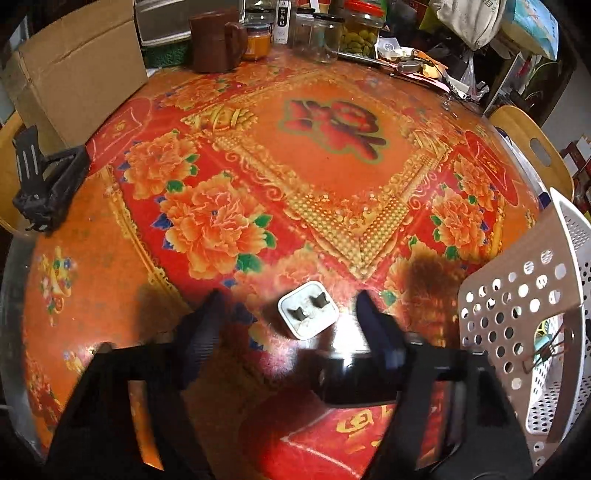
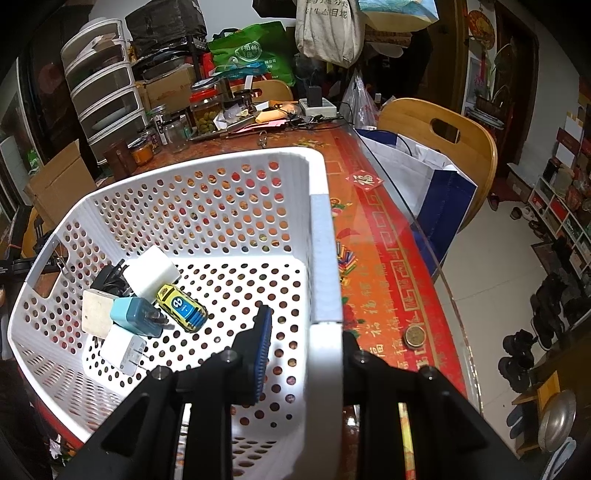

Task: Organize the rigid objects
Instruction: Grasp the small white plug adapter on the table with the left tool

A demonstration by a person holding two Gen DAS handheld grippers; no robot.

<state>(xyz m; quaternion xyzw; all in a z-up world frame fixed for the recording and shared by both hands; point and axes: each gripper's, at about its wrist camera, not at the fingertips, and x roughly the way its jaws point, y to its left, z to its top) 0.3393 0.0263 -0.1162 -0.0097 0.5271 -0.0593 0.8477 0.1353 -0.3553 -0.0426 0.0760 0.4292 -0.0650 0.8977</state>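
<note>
My left gripper (image 1: 288, 314) has its jaws spread wide on either side of a white charger (image 1: 307, 309), which lies prongs-up on the desk (image 1: 332, 166), touching neither finger. My right gripper (image 2: 303, 347) is clamped on the near wall of the white basket (image 2: 207, 173), one finger inside, one outside.

Risks, as I judge them:
- The charger is small and smooth, and the desk surface is glossy. Uneven closing could push it sideways or tip it out.
- A finger landing on the prongs rather than the flat sides would give a poor hold.
- The basket looks tilted in my right grip. A slip there could shift the chargers and the toy car (image 2: 181, 307) already inside.
- A coin (image 2: 414, 336) lies near the desk edge by the basket and could be knocked off.

Surface: a red and orange floral covering, shiny with glare near the charger.

Room: cluttered. Jars (image 1: 360, 31), a brown mug (image 1: 216, 40) and a cardboard box (image 1: 77, 70) crowd the far side, and wooden chairs (image 2: 439, 133) stand alongside.
</note>
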